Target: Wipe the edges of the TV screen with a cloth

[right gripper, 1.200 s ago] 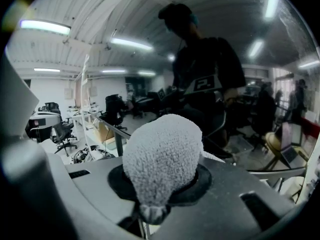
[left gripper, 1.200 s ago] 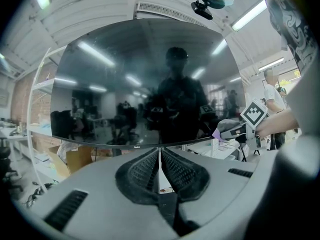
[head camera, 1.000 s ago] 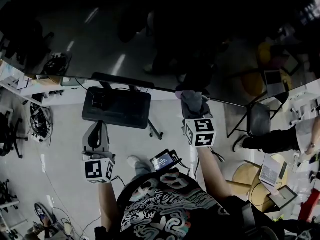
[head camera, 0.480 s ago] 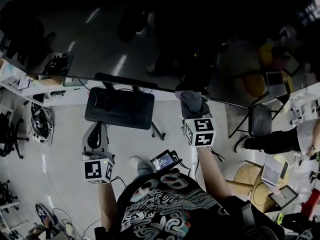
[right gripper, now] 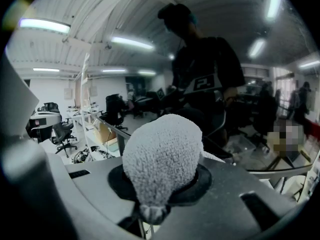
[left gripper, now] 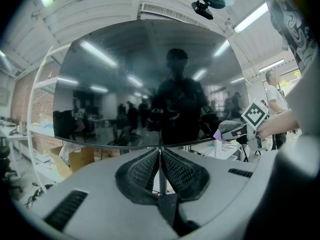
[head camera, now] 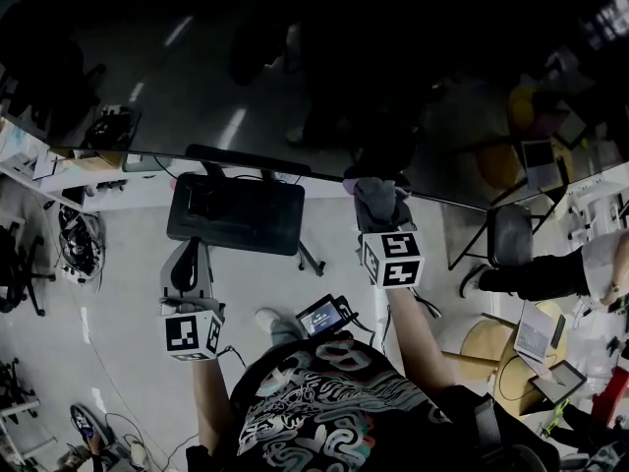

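The big dark TV screen (head camera: 246, 77) fills the top of the head view, its bottom edge running left to right. My right gripper (head camera: 378, 209) is shut on a grey fluffy cloth (head camera: 377, 199), which it presses against that bottom edge, right of the stand. In the right gripper view the cloth (right gripper: 162, 156) bulges out over the jaws and hides the fingertips, with the glossy screen (right gripper: 235, 84) just behind it. My left gripper (head camera: 187, 264) hangs lower, apart from the TV, shut with nothing in it. The left gripper view shows its pads (left gripper: 145, 171) pressed together below the screen (left gripper: 145, 84).
The TV's black stand base (head camera: 233, 211) sits on the floor between the grippers. A chair (head camera: 511, 234) and a seated person's arm (head camera: 541, 273) are at the right, with a round stool (head camera: 486, 347) below. Cables (head camera: 74, 234) and a white shelf (head camera: 29, 160) lie at the left.
The head view has shifted very slightly. Both grippers and the cloth stay where they were against the TV's bottom edge.
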`<state>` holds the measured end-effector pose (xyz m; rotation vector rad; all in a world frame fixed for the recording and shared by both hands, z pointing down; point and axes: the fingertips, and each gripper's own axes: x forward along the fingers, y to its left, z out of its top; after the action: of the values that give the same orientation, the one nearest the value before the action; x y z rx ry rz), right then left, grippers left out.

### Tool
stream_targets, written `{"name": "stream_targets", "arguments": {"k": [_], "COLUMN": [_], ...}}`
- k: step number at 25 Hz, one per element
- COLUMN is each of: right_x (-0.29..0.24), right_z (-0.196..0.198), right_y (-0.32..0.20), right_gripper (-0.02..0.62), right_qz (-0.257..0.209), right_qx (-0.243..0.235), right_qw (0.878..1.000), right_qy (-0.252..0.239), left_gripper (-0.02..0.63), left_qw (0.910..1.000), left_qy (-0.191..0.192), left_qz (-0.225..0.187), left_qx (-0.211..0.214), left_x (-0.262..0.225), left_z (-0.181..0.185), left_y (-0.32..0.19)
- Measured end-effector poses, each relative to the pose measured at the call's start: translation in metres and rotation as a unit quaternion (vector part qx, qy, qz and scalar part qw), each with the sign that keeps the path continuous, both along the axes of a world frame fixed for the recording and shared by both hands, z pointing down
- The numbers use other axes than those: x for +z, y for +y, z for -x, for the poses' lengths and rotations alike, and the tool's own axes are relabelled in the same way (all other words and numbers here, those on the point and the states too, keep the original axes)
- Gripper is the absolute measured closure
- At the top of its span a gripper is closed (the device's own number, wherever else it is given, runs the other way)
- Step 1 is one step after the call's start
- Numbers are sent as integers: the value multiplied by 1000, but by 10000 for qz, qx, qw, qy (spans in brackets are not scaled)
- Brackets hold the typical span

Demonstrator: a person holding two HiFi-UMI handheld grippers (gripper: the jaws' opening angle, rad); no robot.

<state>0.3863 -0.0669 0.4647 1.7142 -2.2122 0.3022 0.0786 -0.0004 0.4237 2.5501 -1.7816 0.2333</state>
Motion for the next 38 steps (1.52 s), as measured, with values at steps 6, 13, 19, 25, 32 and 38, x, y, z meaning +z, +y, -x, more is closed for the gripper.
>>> {"name": "stream_targets", "arguments": {"k": [6, 13, 19, 25, 32, 38], "right_x": [0, 1, 2, 3, 2, 3], "right_z": [5, 10, 16, 24, 34, 40], "right_y": [-2, -3, -6, -9, -13, -15], "right_gripper": [480, 480, 480, 480, 480, 480], "right_qz": [-8, 5, 7, 4, 25, 52], "right_qx": [8, 15, 10, 18, 52, 107], "right_qw": [10000, 10000, 10000, 10000, 10000, 9999], "right_qy": [10, 31, 16, -5, 26, 57], "left_gripper": [577, 577, 578, 577, 577, 577], "left_qw": [10000, 10000, 9999, 9999, 9999, 9998], "left_qy": [33, 88, 115, 165, 156, 158], "left_qz": [-3, -23, -28, 4, 0, -1], "left_qx": [5, 18, 29, 46, 64, 151], "left_x": [2, 4, 6, 8, 7, 9], "left_z": [5, 10, 14, 20, 33, 39], "left_y": [-3, -8, -14, -19, -27, -34]}}
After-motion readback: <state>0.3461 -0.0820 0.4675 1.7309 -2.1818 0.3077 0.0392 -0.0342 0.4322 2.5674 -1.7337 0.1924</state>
